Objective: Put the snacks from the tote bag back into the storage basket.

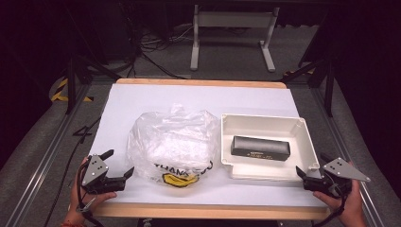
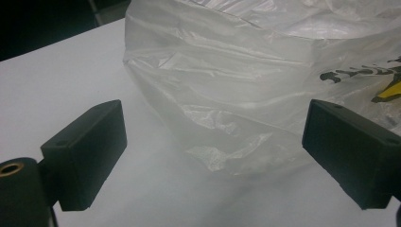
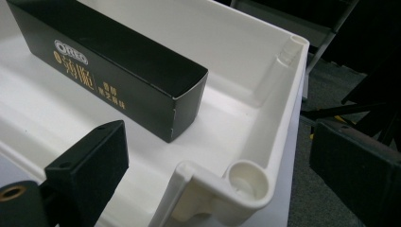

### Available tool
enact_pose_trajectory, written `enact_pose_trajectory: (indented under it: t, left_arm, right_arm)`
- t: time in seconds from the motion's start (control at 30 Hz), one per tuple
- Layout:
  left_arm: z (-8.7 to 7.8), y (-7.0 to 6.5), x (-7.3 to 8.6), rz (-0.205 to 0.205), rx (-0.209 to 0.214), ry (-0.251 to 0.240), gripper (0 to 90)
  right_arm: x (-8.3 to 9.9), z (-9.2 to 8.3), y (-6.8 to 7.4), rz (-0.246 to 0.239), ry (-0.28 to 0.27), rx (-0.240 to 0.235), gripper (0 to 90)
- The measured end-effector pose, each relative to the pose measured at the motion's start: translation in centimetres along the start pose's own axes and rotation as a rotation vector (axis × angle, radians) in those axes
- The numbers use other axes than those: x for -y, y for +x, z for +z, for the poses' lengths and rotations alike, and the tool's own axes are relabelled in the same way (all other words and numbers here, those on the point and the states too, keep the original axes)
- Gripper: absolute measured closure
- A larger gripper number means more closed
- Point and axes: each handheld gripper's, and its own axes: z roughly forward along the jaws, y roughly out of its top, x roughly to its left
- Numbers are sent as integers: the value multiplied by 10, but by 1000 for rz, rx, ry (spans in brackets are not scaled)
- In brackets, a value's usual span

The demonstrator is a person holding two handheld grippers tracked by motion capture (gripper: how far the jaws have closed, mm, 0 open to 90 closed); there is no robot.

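Note:
A crumpled clear plastic bag (image 1: 172, 142) with black and yellow print lies on the white table cover. To its right a white tray (image 1: 265, 124) holds a long black box (image 1: 260, 148) with gold lettering. My left gripper (image 1: 120, 162) rests open at the front left, its jaws aimed at the bag's near left side. In the left gripper view the bag (image 2: 246, 85) lies just beyond the open gripper (image 2: 213, 151). My right gripper (image 1: 312, 163) is open at the tray's front right corner. In the right gripper view that gripper (image 3: 222, 161) straddles the corner of the tray (image 3: 288, 94), with the box (image 3: 108, 66) beyond.
The table's wooden front edge (image 1: 203, 210) runs between my hands. Metal rails (image 1: 40, 165) flank the table on both sides. A white desk frame (image 1: 231, 33) and cables lie on the dark floor beyond the far edge.

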Motion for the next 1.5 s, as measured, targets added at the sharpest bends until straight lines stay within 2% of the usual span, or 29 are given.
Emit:
enact_pose_trajectory:
  t: [0.27,0.37,0.43,0.6,0.77,0.93,1.5]
  left_arm:
    - [-1,3,0,-12,-10,-2,81]
    - [-2,4,1,-14,-17,-7,81]
    - [-2,5,1,-26,-17,-16,80]
    - [-1,7,1,-28,-23,-13,80]
    - [-1,9,2,-34,-32,-10,80]
    - [0,10,3,-46,-35,-9,80]
    - [1,10,1,-32,-31,-23,79]
  right_arm:
    - [14,-1,0,52,-52,39,56]
    - [19,-1,-1,68,-53,53,56]
    - [22,-1,-2,85,-55,41,56]
    - [24,1,-1,84,-62,41,56]
    - [26,5,3,50,-57,44,57]
    - [27,3,2,56,-65,51,56]
    - [26,-2,3,58,-73,66,54]
